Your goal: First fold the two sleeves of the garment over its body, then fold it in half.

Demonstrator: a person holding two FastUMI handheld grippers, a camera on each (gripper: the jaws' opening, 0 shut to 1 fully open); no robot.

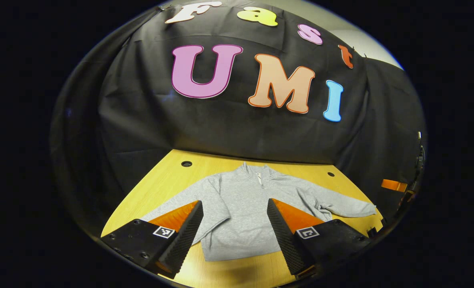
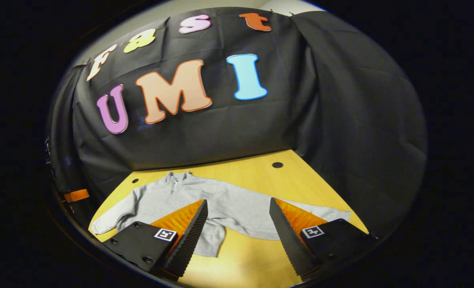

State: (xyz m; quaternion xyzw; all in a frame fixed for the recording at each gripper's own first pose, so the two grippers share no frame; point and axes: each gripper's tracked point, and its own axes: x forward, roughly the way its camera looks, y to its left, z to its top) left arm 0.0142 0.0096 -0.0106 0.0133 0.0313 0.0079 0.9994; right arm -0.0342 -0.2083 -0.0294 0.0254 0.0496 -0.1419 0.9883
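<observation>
Grey garment [image 1: 241, 208] flat on wooden table [image 1: 169, 172], sleeves out.
Left gripper [image 1: 233, 232] and right gripper [image 2: 237, 232] both spread wide, seemingly hovering above the cloth, nothing pinched.

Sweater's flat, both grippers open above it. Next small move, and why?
Probably lower the right gripper to the sleeve lying out beside it. The grey sweater lies spread on the table with neither sleeve folded, and both grippers, left gripper included, are open and hold nothing.
</observation>
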